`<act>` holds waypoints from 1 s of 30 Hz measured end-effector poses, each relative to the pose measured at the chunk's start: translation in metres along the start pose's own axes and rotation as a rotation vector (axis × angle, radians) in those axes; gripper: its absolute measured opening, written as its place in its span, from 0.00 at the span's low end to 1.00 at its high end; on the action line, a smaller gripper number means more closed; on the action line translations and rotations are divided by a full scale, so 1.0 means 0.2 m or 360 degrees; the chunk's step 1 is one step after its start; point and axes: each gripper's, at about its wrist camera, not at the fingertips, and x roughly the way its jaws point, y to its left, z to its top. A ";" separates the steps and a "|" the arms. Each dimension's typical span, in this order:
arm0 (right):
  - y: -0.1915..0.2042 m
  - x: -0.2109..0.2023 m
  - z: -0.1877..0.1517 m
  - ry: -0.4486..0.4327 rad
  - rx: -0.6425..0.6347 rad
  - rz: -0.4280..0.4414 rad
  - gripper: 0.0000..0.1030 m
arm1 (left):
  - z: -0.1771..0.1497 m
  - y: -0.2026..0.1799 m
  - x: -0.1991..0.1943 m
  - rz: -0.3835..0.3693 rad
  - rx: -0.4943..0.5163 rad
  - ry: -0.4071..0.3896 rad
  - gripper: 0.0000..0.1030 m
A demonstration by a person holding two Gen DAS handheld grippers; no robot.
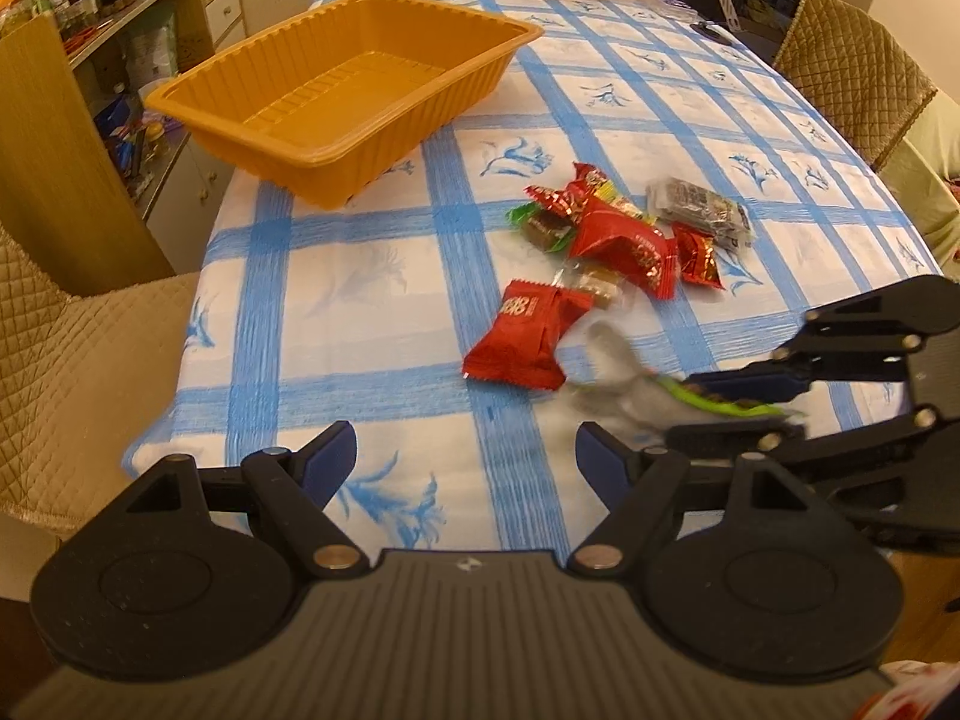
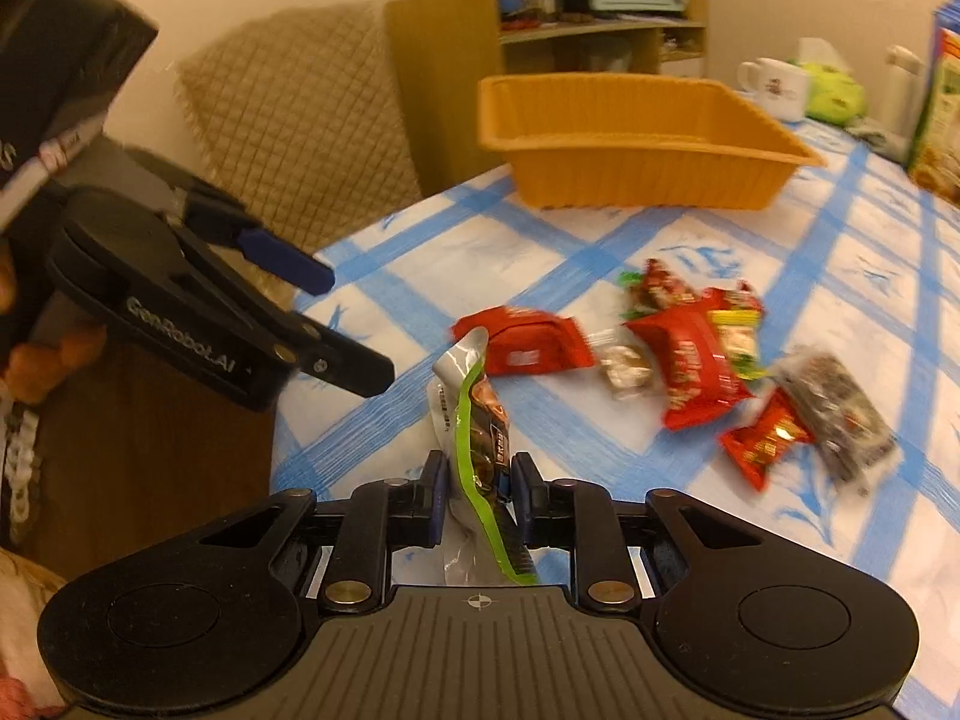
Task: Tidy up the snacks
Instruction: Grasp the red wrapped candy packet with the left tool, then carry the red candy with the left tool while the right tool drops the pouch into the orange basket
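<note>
Right gripper [image 2: 479, 476] was clamped on green-and-silver snack packet [image 2: 474, 420], packet lifted above desk [image 2: 870, 252] near its front edge. Left gripper [image 1: 465, 450] was held wide open, nothing between pads. Remaining snack pile [image 1: 612, 240] was left on checked cloth. Orange tray [image 1: 336, 90] sat beyond pile, nothing seen inside.

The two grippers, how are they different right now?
The right gripper is shut on a green and silver snack packet, while the left gripper is open with nothing between its fingers. The right gripper is near the snack pile; the left gripper hovers over bare tablecloth. Both are black with blue pads.
</note>
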 end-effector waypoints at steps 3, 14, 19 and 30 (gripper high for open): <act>-0.06 -0.08 -0.01 -0.0048 0.0144 -0.0064 0.22 | 0.04 -0.02 0.03 -0.0027 0.0048 -0.0013 0.74; -0.21 -0.34 -0.07 -0.0155 0.0423 -0.0306 0.22 | 0.20 -0.12 0.21 -0.0071 0.0252 -0.0021 0.47; -0.24 -0.43 -0.14 -0.0170 0.0493 -0.0364 0.22 | 0.23 -0.14 0.27 -0.0068 0.0266 0.0022 0.30; -0.25 -0.58 -0.23 -0.0220 0.0525 -0.0374 0.22 | 0.18 -0.22 0.17 -0.0001 0.0185 -0.0042 0.22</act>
